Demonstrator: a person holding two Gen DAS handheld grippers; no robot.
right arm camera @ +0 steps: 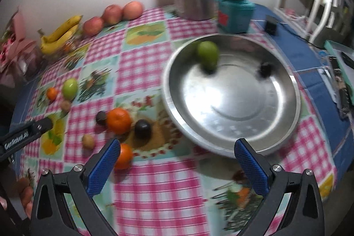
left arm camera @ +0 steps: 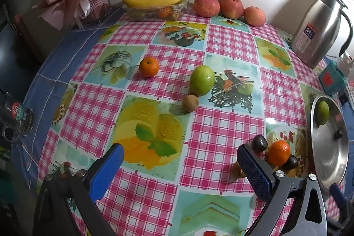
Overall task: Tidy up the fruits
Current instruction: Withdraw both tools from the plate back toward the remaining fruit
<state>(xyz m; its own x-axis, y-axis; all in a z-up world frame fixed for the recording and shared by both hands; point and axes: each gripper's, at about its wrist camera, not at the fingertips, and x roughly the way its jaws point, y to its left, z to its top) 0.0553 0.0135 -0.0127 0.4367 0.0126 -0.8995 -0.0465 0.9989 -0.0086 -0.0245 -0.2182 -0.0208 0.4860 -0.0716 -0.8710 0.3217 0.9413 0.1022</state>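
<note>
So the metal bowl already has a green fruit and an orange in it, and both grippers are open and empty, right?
Not quite. Beside the green fruit, the metal bowl holds a small dark fruit, not an orange, as the right wrist view shows. The left gripper and right gripper are indeed open and empty.

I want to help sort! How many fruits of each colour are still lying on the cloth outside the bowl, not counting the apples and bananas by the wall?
Orange fruits: 3
Green fruit: 1
Dark fruits: 2
Brown fruits: 2
Total: 8
</note>
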